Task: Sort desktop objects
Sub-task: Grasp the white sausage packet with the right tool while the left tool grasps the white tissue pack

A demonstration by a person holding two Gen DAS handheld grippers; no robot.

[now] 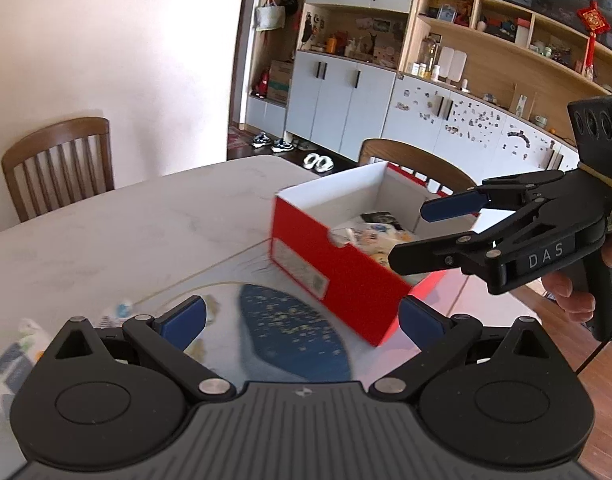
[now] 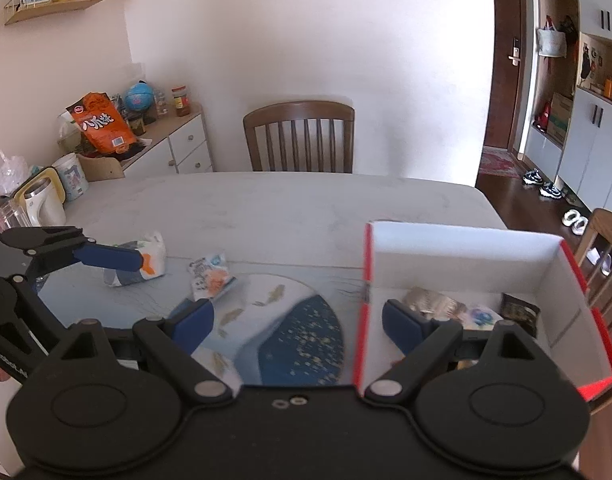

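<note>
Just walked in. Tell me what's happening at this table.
A person is sorting small things into a red box using a hand-held gripper in each hand. Several packets already lie inside the box. Two snack packets, one near the middle of the mat and another further left, are still out on the table. Both the left gripper and the right gripper are open and hold nothing.

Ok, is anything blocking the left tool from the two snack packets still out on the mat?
Nothing visible. The left tool, open and empty, hangs beside the nearer packet; the second packet lies apart on the bare mat. The red box stands off to the other side.
</note>
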